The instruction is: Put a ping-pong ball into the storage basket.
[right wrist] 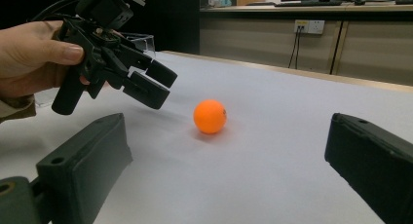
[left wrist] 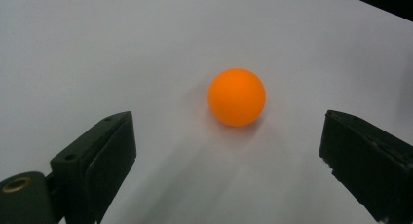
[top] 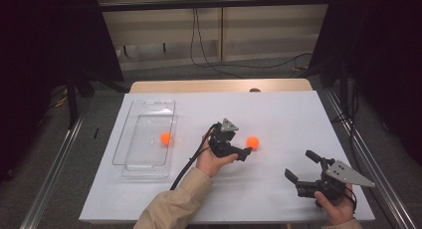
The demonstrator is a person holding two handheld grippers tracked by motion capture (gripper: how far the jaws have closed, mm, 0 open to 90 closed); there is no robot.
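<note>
My left gripper, jaws spread and empty, has the orange ball close at about one o'clock, apparently not touching, far nearer than my open right gripper.

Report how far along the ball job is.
Done: one orange ball lies in the clear tray. In hand: the left hand-held gripper is open just short of the second ball on the white table, not yet gripping it. Left: grasp it and carry it to the tray. The right hand-held gripper is open, apart.
</note>
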